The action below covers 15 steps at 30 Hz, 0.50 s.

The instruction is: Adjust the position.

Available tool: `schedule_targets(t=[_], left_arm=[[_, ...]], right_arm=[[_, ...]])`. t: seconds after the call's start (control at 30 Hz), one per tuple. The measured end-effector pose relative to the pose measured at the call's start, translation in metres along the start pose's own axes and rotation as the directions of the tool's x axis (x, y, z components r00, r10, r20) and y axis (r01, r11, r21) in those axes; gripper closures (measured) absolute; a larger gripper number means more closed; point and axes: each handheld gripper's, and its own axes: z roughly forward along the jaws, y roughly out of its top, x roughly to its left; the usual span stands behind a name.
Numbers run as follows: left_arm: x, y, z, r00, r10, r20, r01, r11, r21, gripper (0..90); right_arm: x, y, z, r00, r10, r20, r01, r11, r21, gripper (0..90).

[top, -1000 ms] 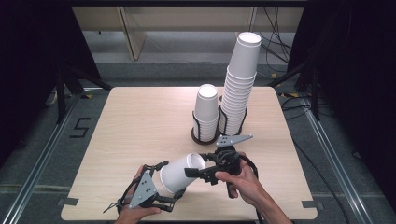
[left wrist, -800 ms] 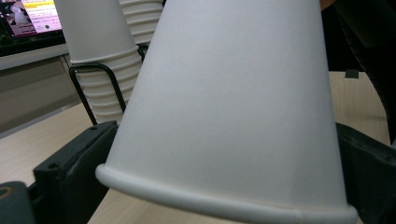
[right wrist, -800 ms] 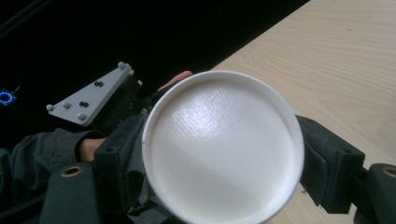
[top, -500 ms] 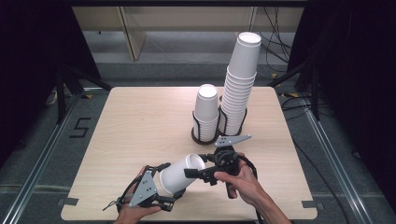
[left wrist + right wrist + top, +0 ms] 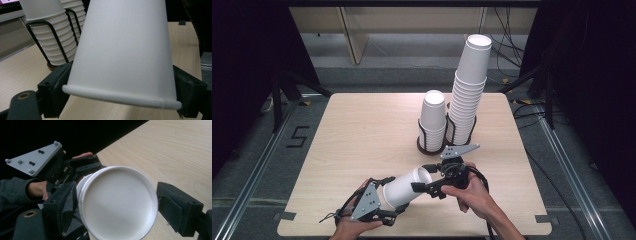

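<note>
Item 1, nearest: my left gripper (image 5: 384, 200), low at the near table edge, hand wrapped round it. Jaws have just been closing and now pinch the rim end of a white paper cup (image 5: 406, 186); in the left gripper view both black pads press the cup wall just above the rolled rim. Cup is held off the wood, lying roughly level, closed bottom pointing toward the right gripper.

Item 2: right gripper (image 5: 428, 184), just right of centre, near edge. Its jaws straddle the cup's bottom end. In the right gripper view the left pad sits against the cup (image 5: 117, 203), the right pad stands apart w/ wood showing in the gap, so spread, not gripping. A second rim line shows behind the front one there; can't tell if two cups are nested.

Item 3: table (image 5: 347, 135), pale wood, square w/ rounded corners. Left half bare: ample room. Near edge close under both hands.

Item 4, mid-table, right of centre: short cup stack (image 5: 433, 120) in a black wire holder, touching a tall stack (image 5: 468, 90) beside it, which leans slightly.

Item 5, writing: a "5" mark (image 5: 298, 136) on the floor left of the table. Cups plain, no print.
</note>
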Motion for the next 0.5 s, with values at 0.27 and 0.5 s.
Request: schedule_targets(t=[0.27,0.5], left_arm=[[0.0005,-0.0004,0.0003,0.9999,0.001,0.015,-0.001,0.9990,0.046,16.0],[0.0000,-0.0016,0.0030,0.9992,0.006,0.039,-0.009,0.9965,0.083,16.5]], right_arm=[[0.0014,0.0034,-0.0045,0.9927,-0.107,0.056,0.104,0.993,0.055,15.7],[0.0024,0.0039,-0.0061,0.9806,-0.180,0.076,0.171,0.979,0.114,15.8]])
